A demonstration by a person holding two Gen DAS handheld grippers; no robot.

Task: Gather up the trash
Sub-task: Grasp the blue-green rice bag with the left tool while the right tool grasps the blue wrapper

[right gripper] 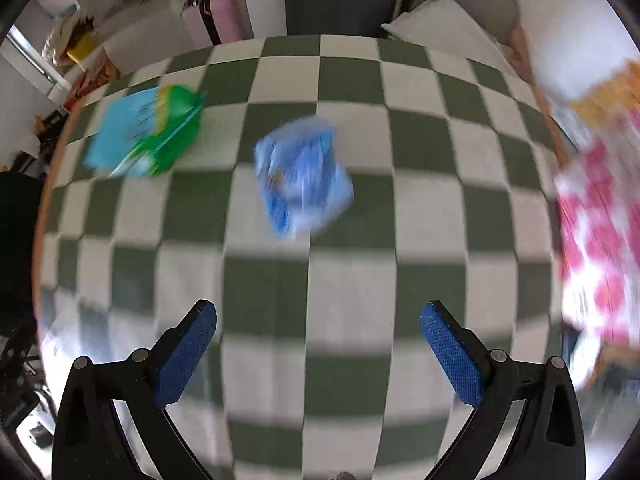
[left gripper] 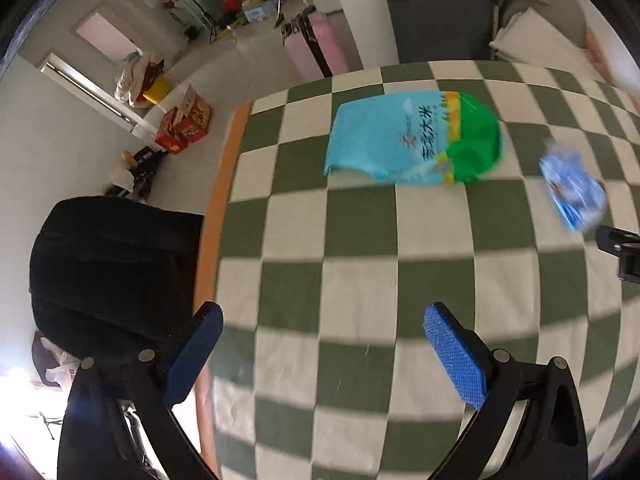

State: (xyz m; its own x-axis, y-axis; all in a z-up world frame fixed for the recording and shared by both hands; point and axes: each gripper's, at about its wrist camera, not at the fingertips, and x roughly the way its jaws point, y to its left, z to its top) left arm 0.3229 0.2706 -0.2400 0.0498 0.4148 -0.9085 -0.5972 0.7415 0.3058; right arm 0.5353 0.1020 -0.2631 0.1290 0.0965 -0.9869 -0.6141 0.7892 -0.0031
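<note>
A flat blue and green bag (left gripper: 412,138) lies on the checked cloth of the table (left gripper: 360,264), ahead of my left gripper (left gripper: 320,314), which is open with nothing between its fingers. A crumpled blue wrapper (left gripper: 574,188) lies to the right, near the tip of the other gripper at the frame's edge. In the right wrist view the blue wrapper (right gripper: 302,178) sits ahead of my right gripper (right gripper: 318,312), also open and holding nothing. The blue and green bag (right gripper: 146,138) is at the far left there. This view is blurred.
A black chair back (left gripper: 112,264) stands at the table's left edge (left gripper: 216,216). A pink and white patterned cloth (right gripper: 600,240) fills the right side. Behind the table are a dark cot (left gripper: 440,16), a pink mat roll (left gripper: 328,44) and red boxes (left gripper: 186,124) on the floor.
</note>
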